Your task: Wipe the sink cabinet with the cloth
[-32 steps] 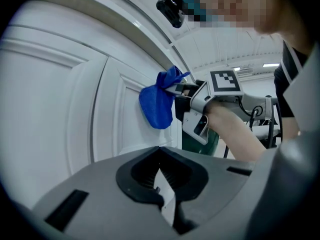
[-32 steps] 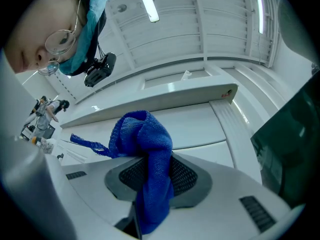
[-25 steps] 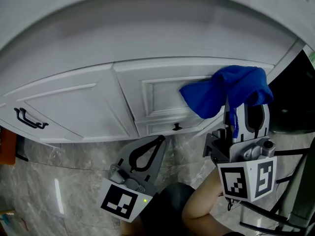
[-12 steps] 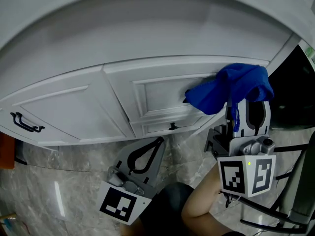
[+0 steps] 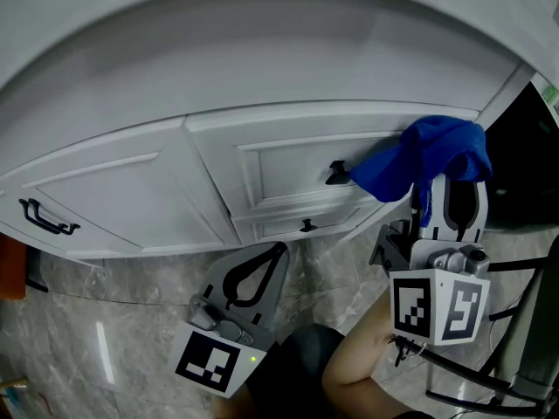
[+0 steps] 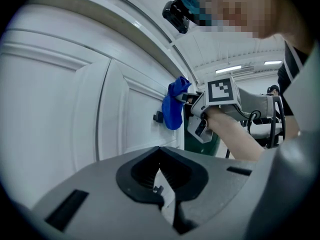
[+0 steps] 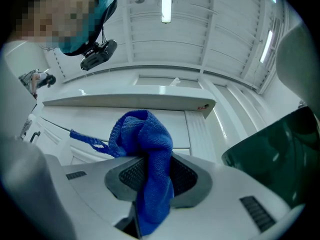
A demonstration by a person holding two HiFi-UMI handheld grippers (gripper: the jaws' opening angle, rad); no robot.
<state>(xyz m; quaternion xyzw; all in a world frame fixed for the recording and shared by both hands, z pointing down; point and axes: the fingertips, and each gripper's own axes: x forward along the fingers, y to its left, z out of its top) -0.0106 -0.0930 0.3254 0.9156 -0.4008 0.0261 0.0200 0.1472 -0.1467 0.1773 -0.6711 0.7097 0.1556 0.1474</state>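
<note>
Facing white sink cabinet (image 5: 279, 168), right claw (image 5: 444, 201) grips cloth (image 5: 428, 155).

The floor (image 5: 113, 321) is glossy grey marbled tile. The white sink cabinet (image 5: 131, 190) stands directly on it, panelled doors shut, with a black handle (image 5: 48, 215) on its left door and another handle (image 5: 337, 175) on its right door. A white bench top (image 5: 262, 51) overhangs the cabinet. Beside the cabinet's left end, low down, an orange thing (image 5: 10, 264) is mostly cut off.
</note>
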